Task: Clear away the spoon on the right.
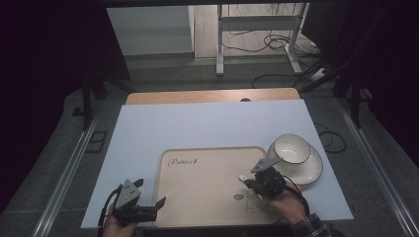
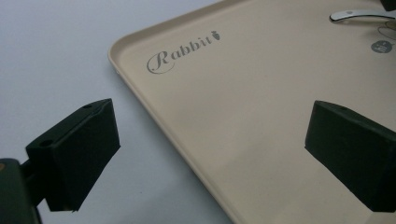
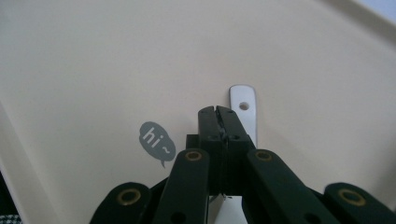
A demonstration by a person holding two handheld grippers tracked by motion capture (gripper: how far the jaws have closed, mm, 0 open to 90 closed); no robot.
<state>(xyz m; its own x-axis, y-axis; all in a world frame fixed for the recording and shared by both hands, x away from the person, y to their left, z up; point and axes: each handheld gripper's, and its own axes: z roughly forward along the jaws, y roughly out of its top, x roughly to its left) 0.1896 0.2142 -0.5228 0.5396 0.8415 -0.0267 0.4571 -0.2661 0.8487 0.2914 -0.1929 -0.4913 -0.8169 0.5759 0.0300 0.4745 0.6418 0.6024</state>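
Observation:
A beige tray [image 1: 197, 168] printed with "Rabbit" lies on the white table sheet. My right gripper [image 1: 248, 182] hovers over the tray's right part, shut on a silvery spoon; the spoon's handle end [image 3: 243, 105], with a small hole, sticks out past the closed jaws above the tray's "hi" print [image 3: 156, 138]. The same handle [image 2: 359, 16] shows far off in the left gripper view. My left gripper [image 1: 151, 192] is open at the tray's front left corner, its jaws straddling the tray's rim [image 2: 154, 112] with nothing between them. A white bowl [image 1: 292, 148] rests on a white plate [image 1: 310, 172] just right of the tray.
The white sheet [image 1: 207, 123] covers most of a wooden table, with bare room behind and left of the tray. Beyond the table are a metal frame's legs [image 1: 220, 44] and loose cables [image 1: 276, 42] on the floor.

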